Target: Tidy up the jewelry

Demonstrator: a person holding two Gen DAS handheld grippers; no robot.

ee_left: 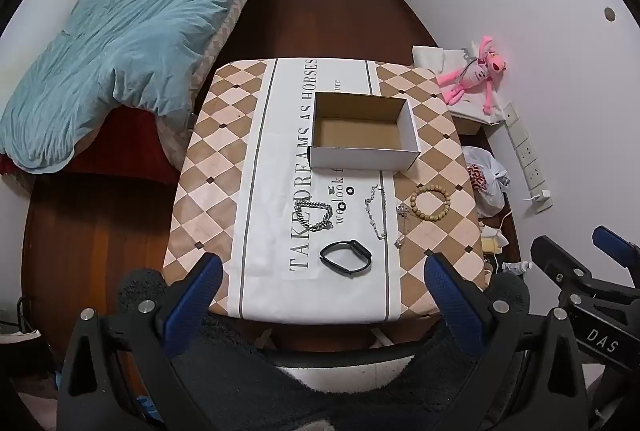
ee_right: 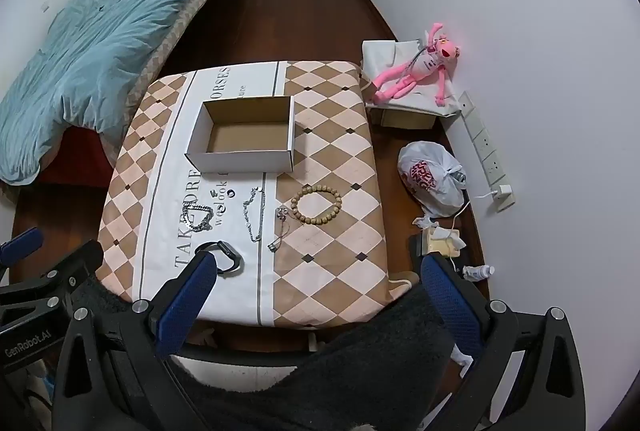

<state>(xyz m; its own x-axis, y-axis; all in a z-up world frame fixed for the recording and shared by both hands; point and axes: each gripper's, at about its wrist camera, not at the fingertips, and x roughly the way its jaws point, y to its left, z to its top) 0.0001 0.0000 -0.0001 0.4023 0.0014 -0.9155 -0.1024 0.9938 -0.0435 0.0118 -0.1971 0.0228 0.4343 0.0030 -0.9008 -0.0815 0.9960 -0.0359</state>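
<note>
1. The left gripper [ee_left: 322, 273] hangs above the near edge of the table [ee_left: 208, 135]. Its two blue fingers [ee_left: 196, 295] are spread wide apart, with nothing between them.
2. The right gripper [ee_right: 316, 277] hangs above the near right side of the table, also spread wide and holding nothing.
3. An open box [ee_left: 362, 129] sits on the far part of the table. Nothing is in it.
4. Nearer than the box lie the jewelry pieces, from left to right: a thick silver chain bracelet [ee_left: 314, 215], a thin silver chain [ee_left: 376, 211], a small silver charm chain [ee_left: 402, 225], and a wooden bead bracelet [ee_left: 430, 203].
5. A black watch band [ee_left: 346, 257] lies nearest of all, close to the left gripper.
6. A pink plush toy [ee_right: 416, 69] lies on the floor at the far right.
</note>
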